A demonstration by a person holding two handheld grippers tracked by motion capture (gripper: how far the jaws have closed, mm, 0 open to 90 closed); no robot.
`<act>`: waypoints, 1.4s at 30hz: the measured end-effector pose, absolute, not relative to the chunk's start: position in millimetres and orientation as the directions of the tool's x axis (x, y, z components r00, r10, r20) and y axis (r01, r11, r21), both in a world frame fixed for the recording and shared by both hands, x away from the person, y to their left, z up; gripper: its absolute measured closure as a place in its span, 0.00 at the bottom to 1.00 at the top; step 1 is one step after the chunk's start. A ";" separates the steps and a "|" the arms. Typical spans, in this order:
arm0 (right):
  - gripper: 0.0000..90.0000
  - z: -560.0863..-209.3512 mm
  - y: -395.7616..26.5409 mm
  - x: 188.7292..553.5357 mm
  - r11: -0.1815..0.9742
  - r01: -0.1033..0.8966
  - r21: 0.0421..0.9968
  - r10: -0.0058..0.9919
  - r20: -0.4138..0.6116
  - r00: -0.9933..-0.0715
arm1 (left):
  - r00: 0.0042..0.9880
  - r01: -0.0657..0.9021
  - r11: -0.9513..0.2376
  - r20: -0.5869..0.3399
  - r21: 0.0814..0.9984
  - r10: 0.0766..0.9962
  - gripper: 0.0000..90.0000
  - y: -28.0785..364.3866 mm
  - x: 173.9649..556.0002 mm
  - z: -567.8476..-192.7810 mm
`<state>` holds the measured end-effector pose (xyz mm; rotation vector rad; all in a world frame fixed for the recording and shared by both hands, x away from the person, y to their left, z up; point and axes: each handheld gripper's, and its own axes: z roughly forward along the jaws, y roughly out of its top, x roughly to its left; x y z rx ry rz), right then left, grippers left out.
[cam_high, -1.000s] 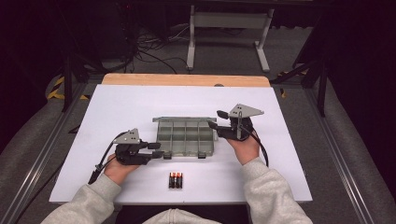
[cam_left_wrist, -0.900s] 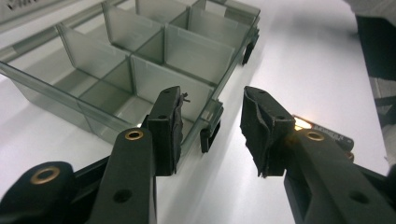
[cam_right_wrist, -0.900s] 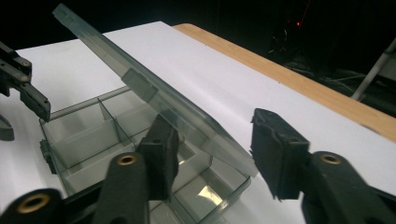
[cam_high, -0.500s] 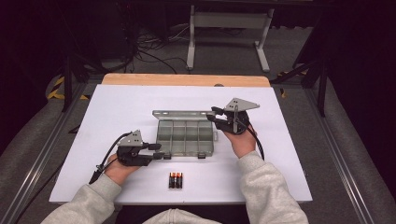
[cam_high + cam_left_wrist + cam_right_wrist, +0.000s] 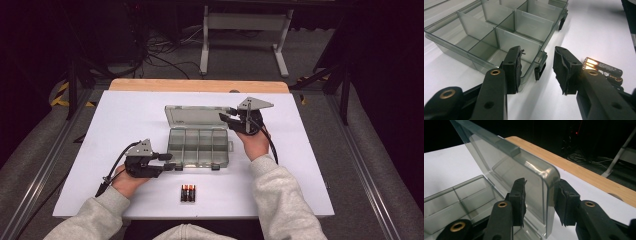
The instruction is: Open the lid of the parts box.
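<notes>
A clear grey organiser box (image 5: pixel 199 146) sits near the middle of the white table (image 5: pixel 125 120), its lid (image 5: pixel 197 116) raised on the far side and standing tilted back; inside the tray, dividers split it into several compartments, at least 6 by the high view, and all that show look bare.

The right gripper (image 5: pixel 226 120) has the lid's right edge between its 2 jaws; in the right gripper view (image 5: pixel 539 202) the lid's rounded corner (image 5: pixel 547 176) sits in the gap, the right pad against the edge, the left pad close on the inner face, though whether that pad truly presses is hard to judge through the clear plastic; these jaws have just been closing, with the lid between them.

The left gripper (image 5: pixel 170 161) lies low on the table at the box's near left corner; in the left gripper view (image 5: pixel 536 70) its jaws stand apart, one over the tray's front wall, the other outside it, with a small black latch (image 5: pixel 539 70) in the gap and no pad touching it.

3 batteries (image 5: pixel 188 192) lie side by side near the table's front edge, just in front of the box; in the left gripper view they (image 5: pixel 607 71) rest beyond the right jaw.
</notes>
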<state>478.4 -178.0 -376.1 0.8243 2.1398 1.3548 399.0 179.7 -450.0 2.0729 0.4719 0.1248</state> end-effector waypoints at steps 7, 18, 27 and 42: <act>0.70 -390.2 -177.0 493.7 0.329 0.279 0.902 0.718 -0.047 -0.694 | 0.919 0.291 -0.451 -0.116 0.844 0.377 0.64 178.0 399.4 -451.3; 0.65 -407.7 -172.4 509.3 0.346 0.311 0.885 0.736 -0.051 -0.675 | 0.923 0.298 -0.450 -0.134 0.841 0.361 0.63 175.6 399.1 -452.8; 0.57 -419.2 -170.3 517.0 0.358 0.340 0.870 0.739 -0.041 -0.672 | 0.921 0.306 -0.445 -0.143 0.841 0.362 0.62 175.4 399.1 -452.9; 0.42 -430.1 -168.4 523.7 0.347 0.370 0.862 0.733 -0.004 -0.680 | 0.921 0.309 -0.448 -0.147 0.839 0.361 0.62 176.1 399.4 -452.3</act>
